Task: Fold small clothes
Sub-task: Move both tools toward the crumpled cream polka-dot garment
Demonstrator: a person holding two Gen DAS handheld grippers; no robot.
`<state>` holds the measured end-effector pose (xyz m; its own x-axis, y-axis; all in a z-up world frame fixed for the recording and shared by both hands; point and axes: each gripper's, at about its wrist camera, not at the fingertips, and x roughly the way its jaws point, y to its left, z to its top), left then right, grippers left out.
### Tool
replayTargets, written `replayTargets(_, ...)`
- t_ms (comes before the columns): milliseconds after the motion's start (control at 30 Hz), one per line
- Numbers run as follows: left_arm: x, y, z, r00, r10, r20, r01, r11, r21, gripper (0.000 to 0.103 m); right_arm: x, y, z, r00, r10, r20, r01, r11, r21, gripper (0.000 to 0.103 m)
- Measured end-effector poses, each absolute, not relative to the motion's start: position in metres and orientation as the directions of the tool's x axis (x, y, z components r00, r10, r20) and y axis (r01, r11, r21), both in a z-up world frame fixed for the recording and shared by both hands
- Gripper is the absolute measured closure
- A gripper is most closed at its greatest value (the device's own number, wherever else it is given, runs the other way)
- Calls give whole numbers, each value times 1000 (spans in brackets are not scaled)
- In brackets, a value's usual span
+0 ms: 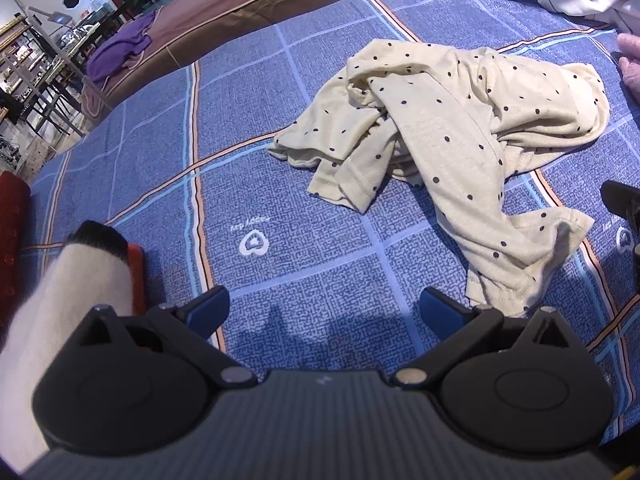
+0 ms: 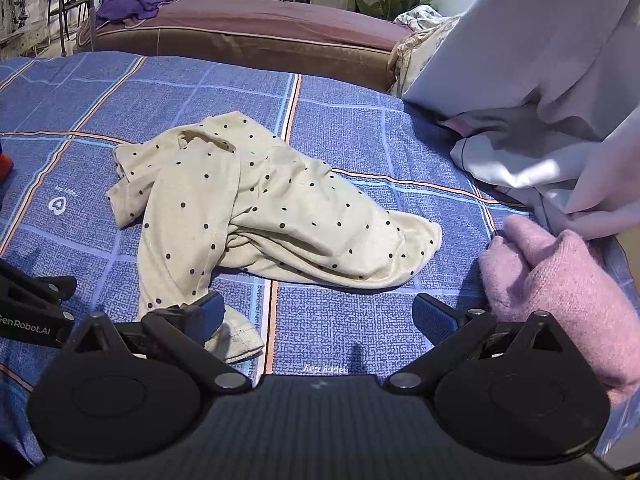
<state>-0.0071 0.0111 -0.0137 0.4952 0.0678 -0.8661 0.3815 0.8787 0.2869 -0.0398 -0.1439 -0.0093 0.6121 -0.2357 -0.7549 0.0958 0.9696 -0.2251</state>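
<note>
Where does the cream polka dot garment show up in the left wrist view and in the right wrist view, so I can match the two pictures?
Left wrist view: the cream polka dot garment lies crumpled right of centre on the blue plaid bedsheet.
Right wrist view: it lies left of centre, one end by the left finger.
Shared landmark: the purple cloth on the brown mattress behind, upper left in both views.

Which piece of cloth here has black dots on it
The cream garment crumpled in the middle of the blue checked bedspread. The purple cloth on the brown bed behind and the pale sheet at right are plain.
</note>
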Motion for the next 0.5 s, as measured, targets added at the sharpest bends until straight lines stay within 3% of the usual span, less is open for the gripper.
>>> replayTargets(500, -9, 13, -17, 492, 68, -868, 387, 876, 288, 0, -40, -143, -10, 609, -232, -759, 91, 970, -223, 0)
